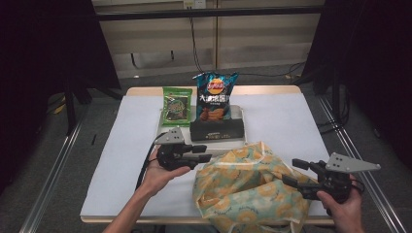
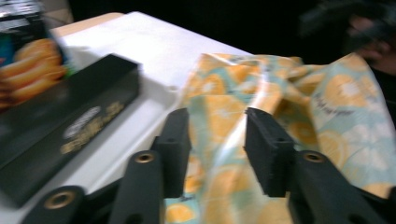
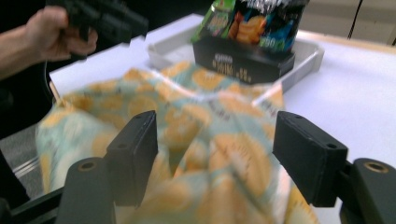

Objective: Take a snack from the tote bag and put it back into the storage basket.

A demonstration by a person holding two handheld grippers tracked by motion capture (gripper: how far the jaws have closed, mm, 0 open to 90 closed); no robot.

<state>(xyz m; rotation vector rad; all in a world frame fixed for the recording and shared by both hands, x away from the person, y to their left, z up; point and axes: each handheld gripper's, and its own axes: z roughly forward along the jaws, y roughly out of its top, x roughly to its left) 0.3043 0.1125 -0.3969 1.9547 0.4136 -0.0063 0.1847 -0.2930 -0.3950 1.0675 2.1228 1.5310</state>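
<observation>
A crumpled cloth bag [image 1: 248,187], pale teal with orange-slice prints, lies at the front of the white table. My left gripper [image 1: 206,153] is held level at the bag's upper left edge, pointing right. In the left gripper view its jaws [image 2: 217,149] stand apart, with the bag's cloth [image 2: 261,102] just beyond them and nothing pressed between the pads. My right gripper [image 1: 290,171] points left at the bag's right side. Its jaws [image 3: 219,154] are wide apart over the cloth [image 3: 187,126], and the pads are clear of it.
Behind the bag a grey tray [image 1: 243,116] holds a black box [image 1: 217,128], a blue chip bag [image 1: 215,97] standing upright and a green snack packet [image 1: 176,107]. White table surface stretches to the left and right of the tray. Dark curtains flank the table.
</observation>
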